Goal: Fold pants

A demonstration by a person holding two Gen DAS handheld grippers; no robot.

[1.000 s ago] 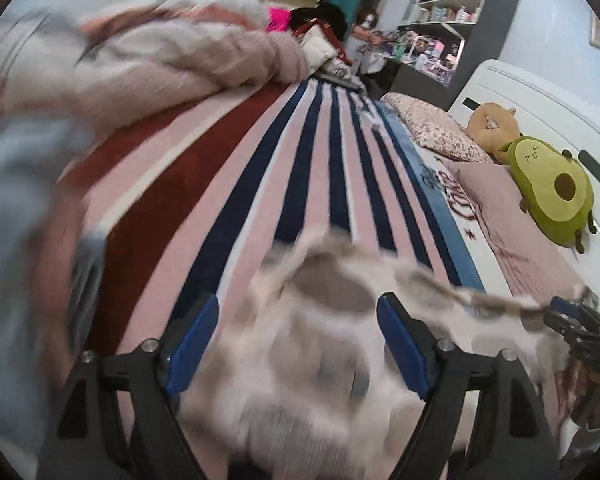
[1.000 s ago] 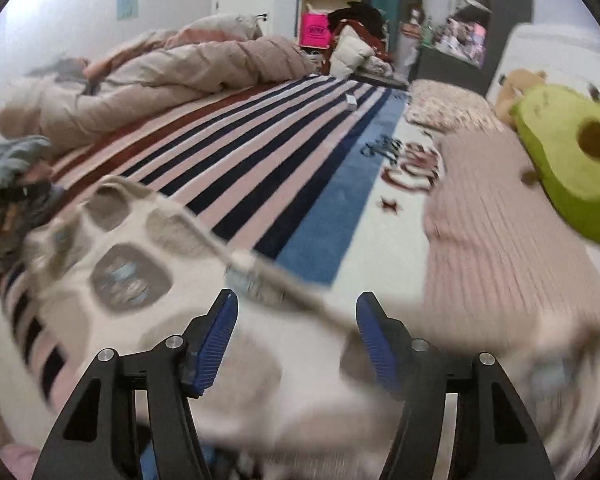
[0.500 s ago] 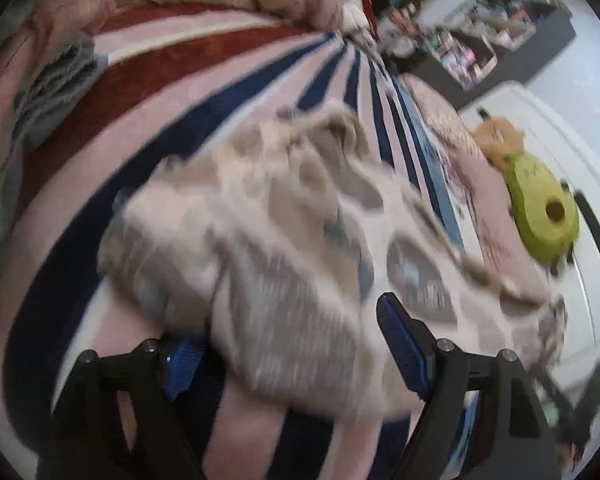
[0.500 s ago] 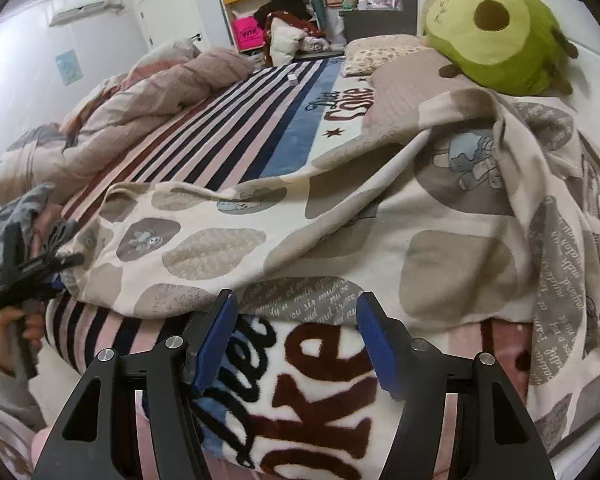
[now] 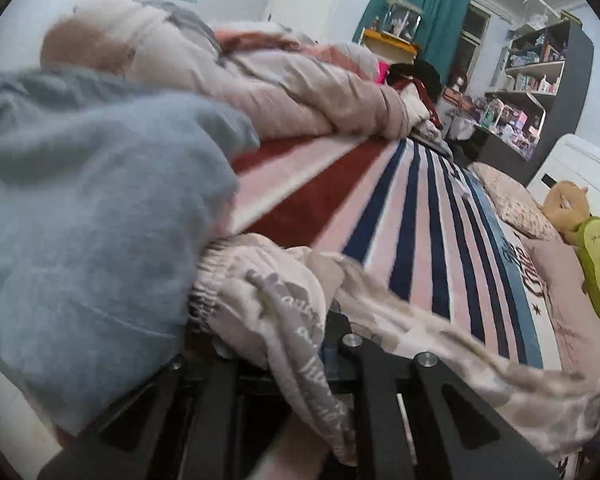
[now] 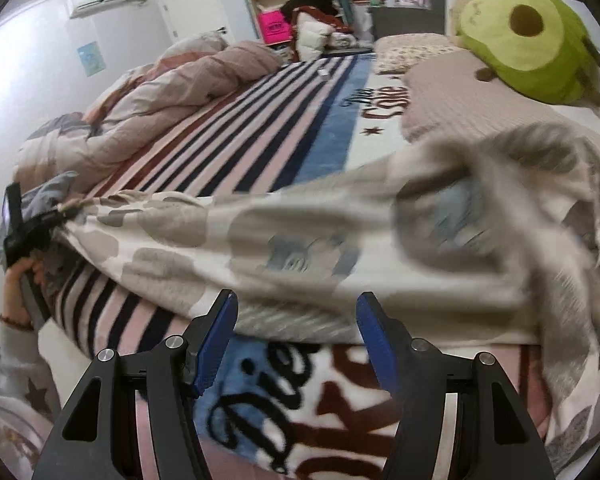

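Pants (image 6: 284, 240) of soft cream fabric, printed with grey-beige rounded patches and small blue cartoon figures, are lying stretched across the near edge of the bed, on a plush striped blanket (image 6: 236, 136) in pink, navy and rust with one broad blue band and looping dark lettering. One pair is showing, and its gathered elastic waistband (image 5: 220, 276) is bunching up at the left end. There the left gripper (image 6: 56, 216) is closing its fingers, and a pinch of the waistband is sitting between them, the cloth pulling taut from that point; in the left wrist view the fabric is draping over the black frame and hiding the pads. A person's hand (image 6: 16, 280) is wrapping the handle below it. Beside the waistband a fuzzy grey-blue garment (image 5: 92, 216) is lying in one soft heap, touching it. Further back a puffy beige-pink duvet (image 6: 172, 92) is lying rumpled along the wall side. The right gripper (image 6: 296, 340) is holding its two blue-padded fingers (image 6: 216, 344) about half apart just short of the pants' lower edge, gripping nothing. To the right, the blurred trouser legs (image 6: 540, 216) are flopping over a ribbed pink pillow (image 6: 452, 92), and one green plush avocado (image 6: 520, 36) with a brown pit is resting behind.
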